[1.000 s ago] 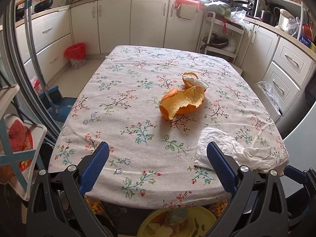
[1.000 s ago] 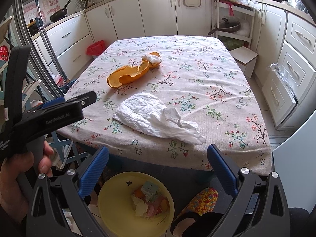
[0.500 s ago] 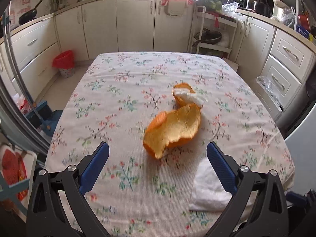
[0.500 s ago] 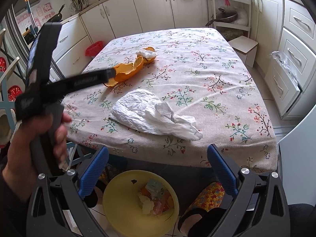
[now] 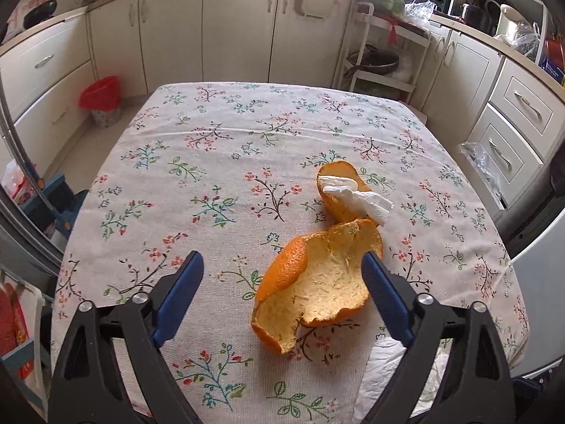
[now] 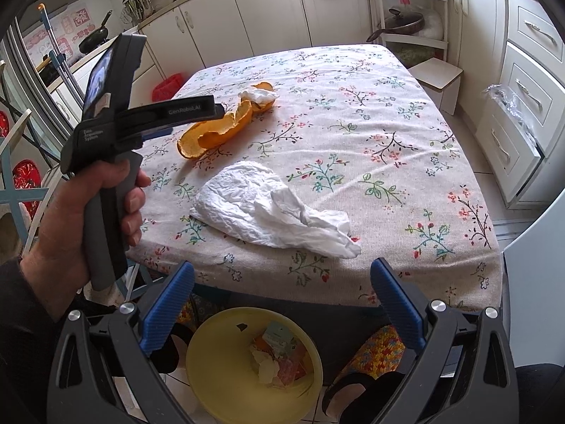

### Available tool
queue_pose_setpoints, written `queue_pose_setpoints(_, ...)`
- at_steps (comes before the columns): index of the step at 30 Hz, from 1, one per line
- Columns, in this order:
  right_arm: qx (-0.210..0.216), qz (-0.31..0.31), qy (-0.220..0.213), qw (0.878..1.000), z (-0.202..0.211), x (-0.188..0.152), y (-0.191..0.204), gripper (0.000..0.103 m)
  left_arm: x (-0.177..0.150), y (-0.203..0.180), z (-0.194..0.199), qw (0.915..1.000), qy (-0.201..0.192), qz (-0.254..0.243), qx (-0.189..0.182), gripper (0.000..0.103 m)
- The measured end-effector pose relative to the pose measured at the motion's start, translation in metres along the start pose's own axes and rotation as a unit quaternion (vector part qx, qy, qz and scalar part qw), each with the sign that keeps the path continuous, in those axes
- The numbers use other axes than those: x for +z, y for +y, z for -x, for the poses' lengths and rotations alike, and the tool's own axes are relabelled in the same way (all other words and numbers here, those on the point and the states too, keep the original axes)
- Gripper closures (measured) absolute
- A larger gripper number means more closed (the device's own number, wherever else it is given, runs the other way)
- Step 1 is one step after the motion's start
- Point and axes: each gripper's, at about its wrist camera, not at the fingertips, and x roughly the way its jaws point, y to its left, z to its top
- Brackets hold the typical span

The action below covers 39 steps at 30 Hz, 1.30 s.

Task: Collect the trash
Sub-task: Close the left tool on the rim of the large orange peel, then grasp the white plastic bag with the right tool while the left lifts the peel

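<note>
Since a second ago our left gripper has moved forward over the floral tablecloth, so the big orange peel now lies between its blue fingers, spread wide and holding nothing; whether they touch the peel we cannot tell. Just beyond it, a smaller peel cups a wad of white tissue. Our right gripper, likewise spread and empty, hangs off the table's near edge above the yellow bin, which holds scraps. The crumpled white napkin lies near that edge, apart from both peels.
</note>
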Motion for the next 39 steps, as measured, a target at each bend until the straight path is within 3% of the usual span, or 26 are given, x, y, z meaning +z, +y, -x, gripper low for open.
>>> queue_pose_setpoints(4,0.005,0.000,0.002,1.000,-0.002,0.002,0.001,0.008,0.000,0.000,-0.009,0.9999,0.010,0.000,-0.010,0.042)
queue_pose_setpoints(8,0.004,0.001,0.003,1.000,-0.005,0.006,0.003,0.008,-0.002,0.002,-0.014,0.9995,0.021,0.002,-0.022,0.080)
queue_pose_setpoints(12,0.006,0.003,0.001,1.000,-0.008,0.009,0.005,0.008,-0.003,0.003,-0.012,0.9993,0.020,-0.005,-0.031,0.091)
queue_pose_setpoints(16,0.008,0.005,0.000,1.000,-0.012,0.014,0.007,0.008,-0.003,0.015,-0.001,0.9994,0.013,0.006,-0.032,0.097)
queue_pose_setpoints(26,0.017,0.025,-0.001,1.000,-0.028,0.029,0.027,0.008,-0.021,0.057,0.018,0.9989,0.019,0.041,-0.015,0.097)
queue_pose_setpoints(39,0.016,0.050,0.029,0.998,-0.057,0.039,0.046,0.008,-0.025,0.056,0.013,0.9990,0.031,0.026,-0.020,0.095)
